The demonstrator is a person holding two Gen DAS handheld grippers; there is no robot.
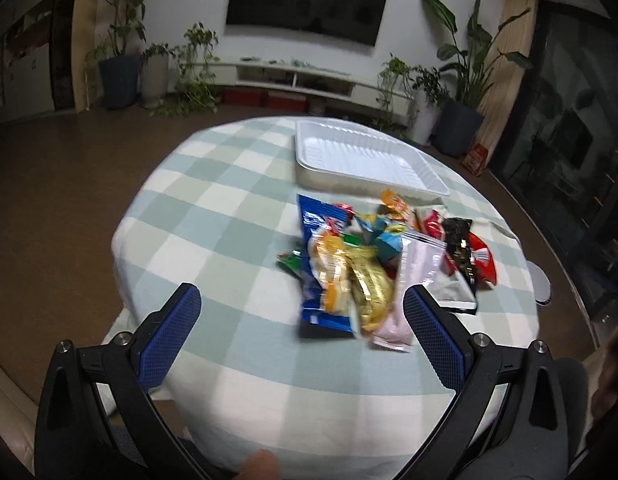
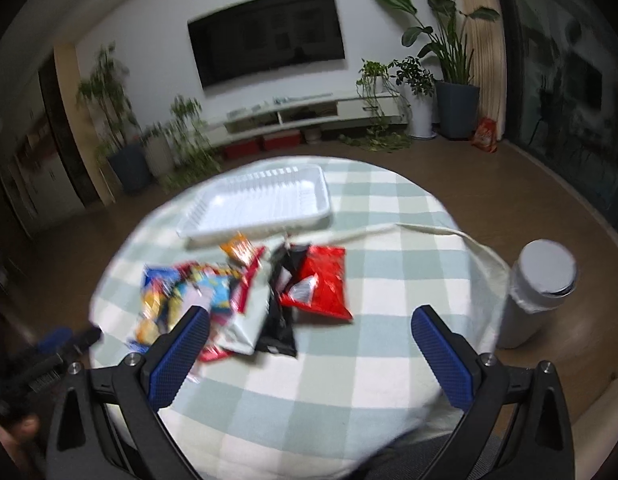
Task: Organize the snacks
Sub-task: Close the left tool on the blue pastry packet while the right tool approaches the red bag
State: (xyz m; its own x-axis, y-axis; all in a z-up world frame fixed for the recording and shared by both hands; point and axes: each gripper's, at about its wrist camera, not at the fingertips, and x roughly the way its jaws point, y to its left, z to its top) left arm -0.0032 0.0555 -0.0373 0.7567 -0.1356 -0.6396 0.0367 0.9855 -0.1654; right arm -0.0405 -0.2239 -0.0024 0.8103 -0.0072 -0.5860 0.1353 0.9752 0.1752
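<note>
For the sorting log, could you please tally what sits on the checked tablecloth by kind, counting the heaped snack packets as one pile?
White tray: 1, nothing in it
Pile of snack packets: 1; blur and overlap prevent an exact packet count
Grippers over the table: 2, left gripper and right gripper, both open
Total: 4

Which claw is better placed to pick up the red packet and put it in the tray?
Probably the right claw: it is open, and the red packet lies just ahead between its fingers. From the left claw, also open, that packet lies off to the side. The white tray is empty.
</note>
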